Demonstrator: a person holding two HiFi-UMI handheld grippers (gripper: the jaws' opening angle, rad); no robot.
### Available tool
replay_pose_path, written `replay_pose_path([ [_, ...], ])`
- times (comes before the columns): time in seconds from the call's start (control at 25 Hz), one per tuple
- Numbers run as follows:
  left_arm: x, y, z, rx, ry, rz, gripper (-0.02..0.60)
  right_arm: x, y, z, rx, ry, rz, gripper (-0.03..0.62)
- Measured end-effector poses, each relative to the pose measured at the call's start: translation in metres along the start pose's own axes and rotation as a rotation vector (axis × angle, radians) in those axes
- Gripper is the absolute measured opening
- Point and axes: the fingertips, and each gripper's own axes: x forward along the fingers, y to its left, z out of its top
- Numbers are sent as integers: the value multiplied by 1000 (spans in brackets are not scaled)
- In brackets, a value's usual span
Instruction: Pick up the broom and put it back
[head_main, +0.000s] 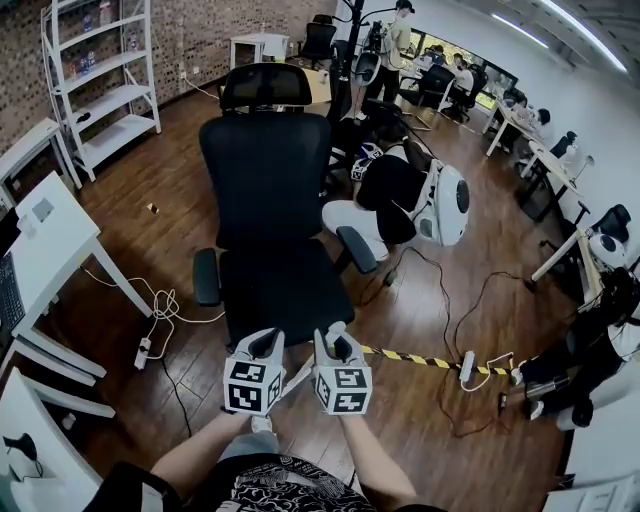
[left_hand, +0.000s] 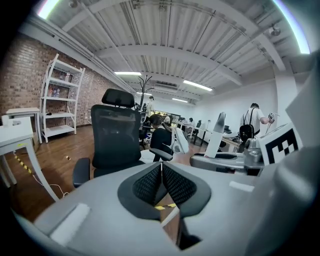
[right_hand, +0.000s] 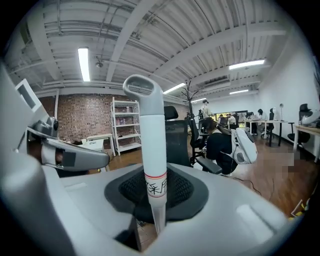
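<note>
**Two grippers in front of a chair.** The left gripper and right gripper sat side by side, just short of the black office chair, whose seat closed off the way ahead. Open wooden floor lay to the right, crossed by striped tape and cables. A white counter bounded the left.

The right gripper's jaws were clamped on the upright white handle of the broom. The left gripper's jaws were together, with nothing between them. We could not see the broom's head in any view. Only the right gripper view showed the handle's looped top clearly.
</note>
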Motion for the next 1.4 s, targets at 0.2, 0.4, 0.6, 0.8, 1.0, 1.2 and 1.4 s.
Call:
replay_pose_path([
  [0.2, -20, -9, 3, -6, -49, 31, 8, -31, 12, 30, -26, -48, 20, 78],
  [0.4, -35, -19, 1, -15, -74, 36, 8, -59, 24, 52, -51, -98, 33, 78],
  [0.6, -45, -31, -2, -9, -88, 29, 8, -78, 28, 64, -65, -132, 33, 78],
  [0.8, -46, -36, -6, -14, -80, 22, 8, -84, 27, 66, -69, -136, 25, 78],
  [1.0, -43, -39, -6, -15, -80, 18, 8, -84, 22, 61, -68, -129, 20, 78],
  [1.2, -36, -32, -7, -17, -68, 15, 8, -69, 19, 51, -64, -110, 14, 78],
  [1.4, -23, -25, -1, -7, -54, 6, 8, -52, 12, 40, -52, -86, 4, 78],
])
